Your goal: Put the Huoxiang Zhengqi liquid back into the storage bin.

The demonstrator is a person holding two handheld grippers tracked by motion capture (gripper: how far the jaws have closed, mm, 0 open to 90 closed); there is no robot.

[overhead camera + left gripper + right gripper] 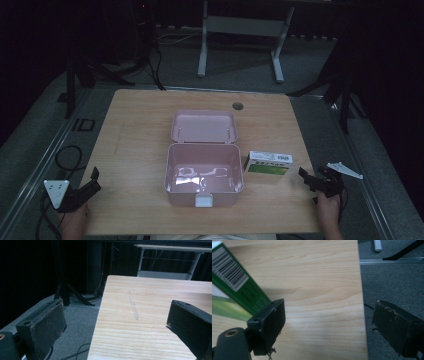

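Pink plastic marks the middle of the high view: a box stands open on the wooden table, its lid thrown back on the far side and a white latch on its near wall. Just right of the box lies a green-and-white carton, apart from it by a narrow strip of wood. The right gripper sits near the carton's right end, at the table's right edge, with nothing between them; the hand behind it comes up from the bottom edge. The left gripper rests well away at the near left corner, pointing up and to the right, a loose cable curling on the floor beside it. Beyond the table stands a white desk frame.

From the left gripper view, the jaws stand wide apart and hold nothing. One hangs over the grey floor, the other over the table, whose left edge runs between them. A faint scratch marks the wood ahead.

From the right gripper view, the jaws are likewise spread wide and empty. The carton, barcode showing, lies just behind the left jaw; whether they touch is hard to tell. The right jaw hangs over the floor past the table edge.
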